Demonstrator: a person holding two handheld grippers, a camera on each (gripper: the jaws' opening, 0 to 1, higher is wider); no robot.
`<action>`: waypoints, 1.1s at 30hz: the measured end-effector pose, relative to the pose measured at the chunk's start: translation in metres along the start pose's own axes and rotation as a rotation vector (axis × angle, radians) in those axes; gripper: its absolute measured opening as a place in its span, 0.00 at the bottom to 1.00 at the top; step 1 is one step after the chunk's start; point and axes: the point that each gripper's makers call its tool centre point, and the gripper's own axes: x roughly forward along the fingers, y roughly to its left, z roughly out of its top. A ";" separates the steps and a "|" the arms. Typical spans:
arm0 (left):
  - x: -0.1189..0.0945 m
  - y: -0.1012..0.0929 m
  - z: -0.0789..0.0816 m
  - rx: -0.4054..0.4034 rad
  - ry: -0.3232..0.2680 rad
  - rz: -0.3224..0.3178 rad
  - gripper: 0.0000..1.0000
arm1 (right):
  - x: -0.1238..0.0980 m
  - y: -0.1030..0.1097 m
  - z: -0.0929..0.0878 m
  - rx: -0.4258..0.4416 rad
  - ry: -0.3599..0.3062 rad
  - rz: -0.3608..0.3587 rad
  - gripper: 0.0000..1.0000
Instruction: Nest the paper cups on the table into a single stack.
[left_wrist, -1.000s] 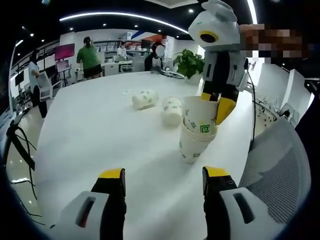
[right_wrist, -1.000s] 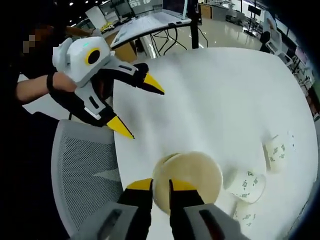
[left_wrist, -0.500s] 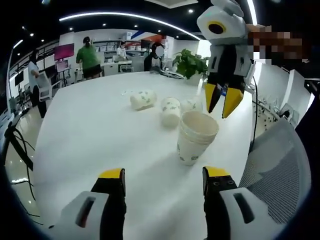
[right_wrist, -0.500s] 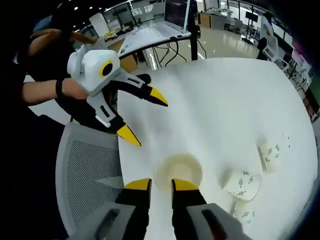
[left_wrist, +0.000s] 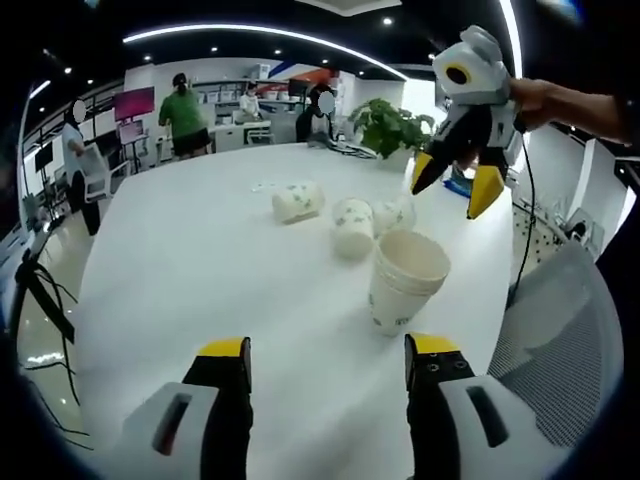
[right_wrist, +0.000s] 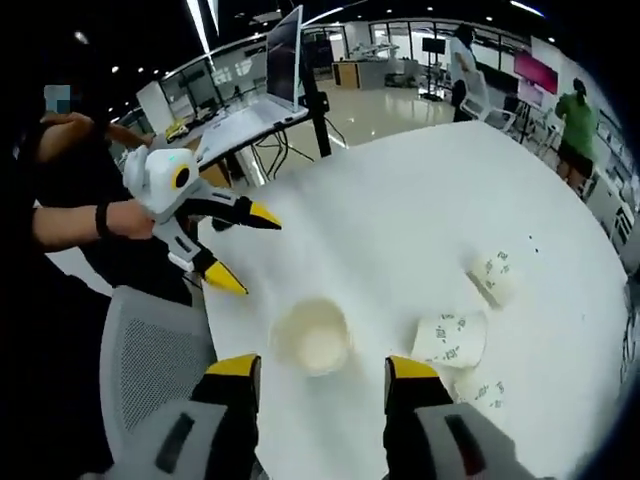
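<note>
Both sets of jaws apart and empty, right gripper (left_wrist: 458, 178) nearer the three loose cups (left_wrist: 352, 227) lying on their sides just beyond the upright stack (left_wrist: 405, 282), left gripper (right_wrist: 233, 247) farther off.

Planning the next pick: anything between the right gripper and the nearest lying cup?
Nothing visible. In the right gripper view, the open right gripper looks down on the white round table; the nearest lying white paper cup with green print lies beside the upright cup stack, with bare tabletop between.
</note>
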 end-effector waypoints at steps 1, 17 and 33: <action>0.000 0.001 0.001 0.001 -0.001 -0.001 0.60 | -0.002 0.003 -0.002 0.006 -0.009 -0.001 0.51; 0.017 0.018 0.034 -0.009 -0.032 0.008 0.61 | -0.013 0.019 -0.035 0.069 -0.106 -0.071 0.63; 0.087 0.001 0.091 0.059 0.000 -0.079 0.62 | -0.011 0.029 -0.049 0.200 -0.208 -0.115 0.63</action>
